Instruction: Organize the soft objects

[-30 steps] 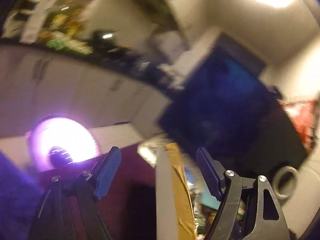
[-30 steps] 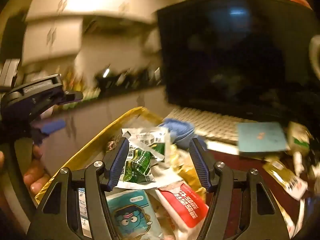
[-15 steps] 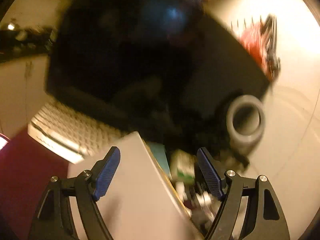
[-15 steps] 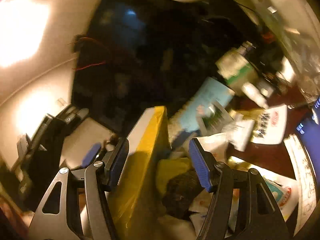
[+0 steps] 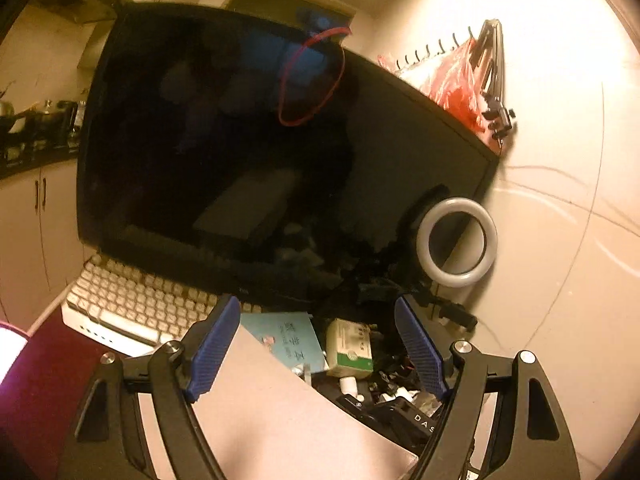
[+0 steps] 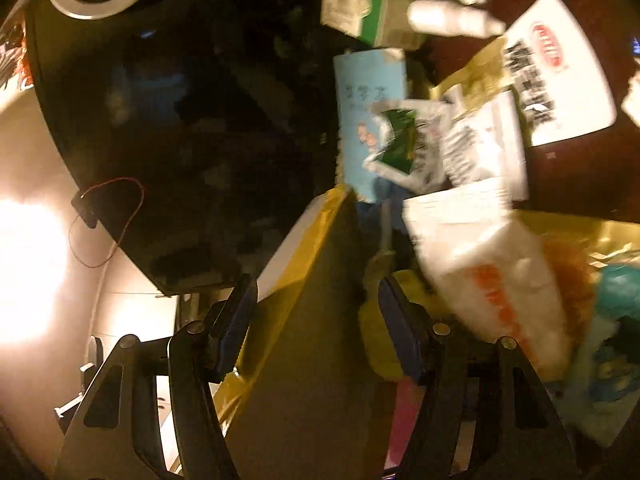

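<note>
A cardboard box with a yellow-taped rim [image 6: 304, 264] stands tilted on the desk; its pale wall [image 5: 280, 408] fills the space between my left fingers. My left gripper [image 5: 318, 344] is open, with the box wall between the jaws but not clamped. My right gripper [image 6: 316, 324] is open astride the box's rim. Soft snack packets spill beside the box: a white and red one [image 6: 492, 280], a white and green one [image 6: 404, 144], a light blue one [image 6: 368, 92] and a teal cartoon one [image 6: 612, 364].
A large dark monitor [image 5: 260, 152] stands behind, with a white keyboard [image 5: 132, 304] below it. A ring light [image 5: 456, 242], a green and white carton [image 5: 350, 348] and small clutter lie to the right. The desk surface [image 5: 44, 392] is maroon.
Both grippers have swung sharply: the left view turned from the kitchen side to the monitor, and the right view rolled onto its side. The box has tipped and packets have shifted out.
</note>
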`<state>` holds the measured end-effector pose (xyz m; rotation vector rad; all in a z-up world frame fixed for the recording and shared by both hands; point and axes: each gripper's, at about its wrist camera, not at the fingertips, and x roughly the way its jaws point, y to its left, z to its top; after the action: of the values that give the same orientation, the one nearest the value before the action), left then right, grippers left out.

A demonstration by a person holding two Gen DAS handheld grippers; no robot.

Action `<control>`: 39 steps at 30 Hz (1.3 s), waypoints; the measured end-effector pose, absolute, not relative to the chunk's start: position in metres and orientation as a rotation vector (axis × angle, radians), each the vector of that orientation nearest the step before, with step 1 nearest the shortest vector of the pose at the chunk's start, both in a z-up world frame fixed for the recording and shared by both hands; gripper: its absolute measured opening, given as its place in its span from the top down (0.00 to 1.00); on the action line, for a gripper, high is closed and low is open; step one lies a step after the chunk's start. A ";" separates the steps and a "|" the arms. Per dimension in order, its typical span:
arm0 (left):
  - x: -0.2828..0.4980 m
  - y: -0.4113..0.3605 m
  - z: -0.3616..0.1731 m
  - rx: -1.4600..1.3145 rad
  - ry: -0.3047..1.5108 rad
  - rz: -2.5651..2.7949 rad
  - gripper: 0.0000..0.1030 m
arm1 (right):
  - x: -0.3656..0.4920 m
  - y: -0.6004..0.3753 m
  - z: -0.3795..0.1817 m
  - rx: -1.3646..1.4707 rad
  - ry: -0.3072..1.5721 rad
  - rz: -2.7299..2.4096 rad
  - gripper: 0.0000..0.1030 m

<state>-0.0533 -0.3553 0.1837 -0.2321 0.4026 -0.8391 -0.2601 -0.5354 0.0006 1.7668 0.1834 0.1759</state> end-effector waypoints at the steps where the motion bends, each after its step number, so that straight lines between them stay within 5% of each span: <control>1: -0.053 -0.350 0.183 -0.239 0.394 -0.835 0.22 | -0.249 -0.539 0.004 1.766 0.186 0.180 0.38; 6: -0.061 -0.283 0.186 -0.364 0.299 -0.742 0.22 | -0.198 -0.527 0.064 1.536 0.238 0.220 0.38; 13: -0.091 -0.135 0.134 -0.576 0.158 -0.211 0.16 | -0.111 -0.367 0.178 0.710 0.502 0.413 0.38; 17: -0.077 -0.065 0.082 -0.686 0.271 0.078 0.16 | -0.067 -0.318 0.139 0.718 0.555 0.662 0.38; 25: -0.025 -0.025 0.004 -0.780 0.513 0.185 0.16 | -0.005 -0.373 0.060 0.610 0.748 0.442 0.38; 39: -0.056 -0.110 0.058 -0.092 0.421 0.372 0.16 | -0.117 -0.413 0.074 0.539 0.576 0.556 0.38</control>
<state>-0.0562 -0.1098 0.0583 -0.0920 0.4209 0.3718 -0.1167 -0.4127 0.0742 0.5389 0.5763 0.5563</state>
